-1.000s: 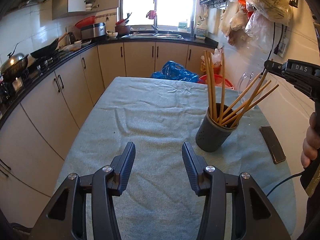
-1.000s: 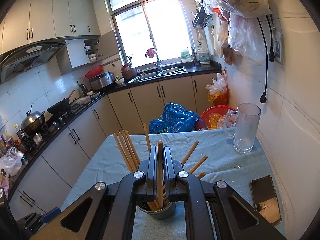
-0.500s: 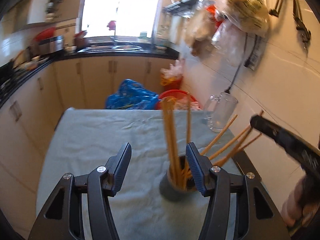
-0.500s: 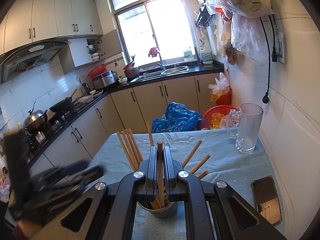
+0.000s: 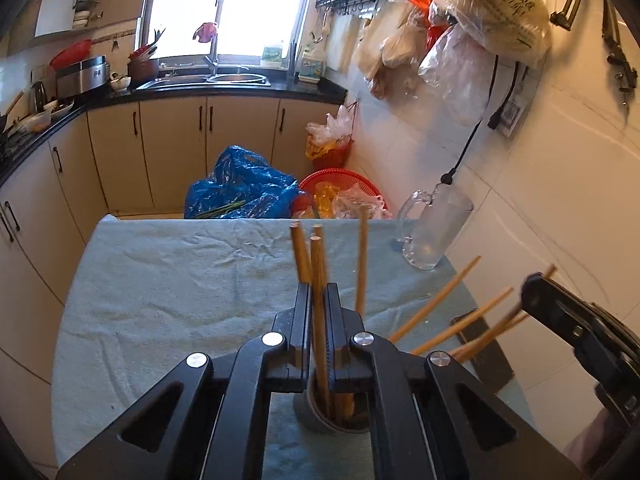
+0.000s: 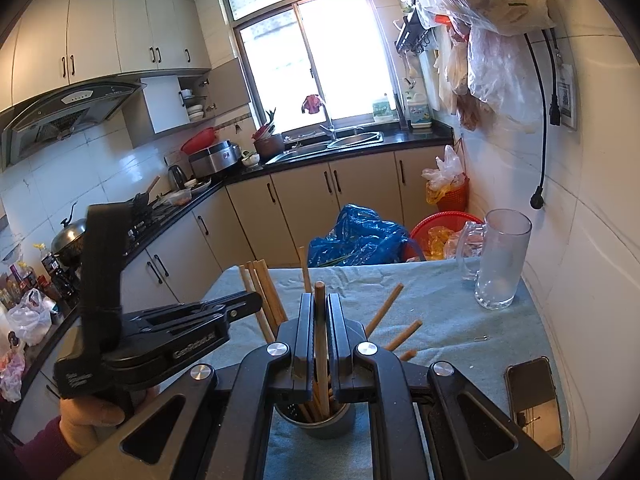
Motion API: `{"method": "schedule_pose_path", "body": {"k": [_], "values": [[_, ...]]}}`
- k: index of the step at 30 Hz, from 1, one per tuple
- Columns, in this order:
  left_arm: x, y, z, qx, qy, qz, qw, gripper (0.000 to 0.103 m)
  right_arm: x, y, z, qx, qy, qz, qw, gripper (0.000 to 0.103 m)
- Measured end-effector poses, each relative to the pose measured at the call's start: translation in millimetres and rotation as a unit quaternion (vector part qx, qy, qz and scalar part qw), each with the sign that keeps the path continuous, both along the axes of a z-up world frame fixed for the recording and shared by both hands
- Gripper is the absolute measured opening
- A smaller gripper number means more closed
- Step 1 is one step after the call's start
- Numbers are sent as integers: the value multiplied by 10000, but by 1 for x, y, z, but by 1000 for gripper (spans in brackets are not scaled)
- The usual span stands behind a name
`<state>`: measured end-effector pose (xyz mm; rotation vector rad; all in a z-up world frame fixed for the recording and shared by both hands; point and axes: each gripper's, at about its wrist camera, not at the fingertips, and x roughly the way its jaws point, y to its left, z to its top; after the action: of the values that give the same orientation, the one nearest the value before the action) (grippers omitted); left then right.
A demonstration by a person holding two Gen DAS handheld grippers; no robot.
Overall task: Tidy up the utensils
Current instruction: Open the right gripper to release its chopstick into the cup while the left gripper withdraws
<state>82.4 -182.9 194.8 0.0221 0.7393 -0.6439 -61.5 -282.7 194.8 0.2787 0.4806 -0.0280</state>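
The tabletop (image 5: pixel 168 280), under a pale blue cloth, has its far edge before a blue bag (image 5: pixel 240 190) and a red basket (image 5: pixel 340 184) on the floor; its left half lies bare, while the right side runs close along the tiled wall. There a glass mug (image 6: pixel 502 260) stands near the far corner and a phone (image 6: pixel 534 404) lies near the near right edge. The grey holder (image 6: pixel 316 416) sits close in front of both cameras, its body largely hidden behind the black jaws, so its base cannot be made out. It holds a bunch of wooden chopsticks (image 5: pixel 432 304), some upright, some fanned out to the right. The left hand-held gripper (image 5: pixel 319 312) is clamped on one upright chopstick (image 5: pixel 316 264) whose lower end stays in the holder. The right hand-held gripper (image 6: pixel 320 316) is likewise pressed together on another chopstick (image 6: pixel 320 300) standing in the holder. In the right view the left tool's body crosses the lower left, held by a hand (image 6: pixel 94 416) with a dark red sleeve cut off at the edge.
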Motion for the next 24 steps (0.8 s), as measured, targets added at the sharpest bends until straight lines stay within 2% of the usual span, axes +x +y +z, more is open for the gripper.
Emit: {"method": "schedule_pose_path", "body": {"k": [10, 15, 19, 21, 24], "values": [[-46, 9, 27, -161, -461, -131, 9987, 5, -10, -6, 11, 78, -297, -101, 9995, 7], [-59, 9, 19, 41, -630, -25, 9980, 5, -7, -5, 3, 59, -214, -114, 9997, 7], [-58, 8, 5, 164, -486, 8, 9987, 6, -5, -7, -4, 26, -139, -145, 9998, 7], [-58, 9, 1, 182, -562, 90, 9982, 6, -3, -8, -6, 23, -101, -149, 9998, 7], [-58, 13, 2, 109, -475, 85, 9988, 6, -2, -8, -7, -12, -74, -147, 9999, 7]]}}
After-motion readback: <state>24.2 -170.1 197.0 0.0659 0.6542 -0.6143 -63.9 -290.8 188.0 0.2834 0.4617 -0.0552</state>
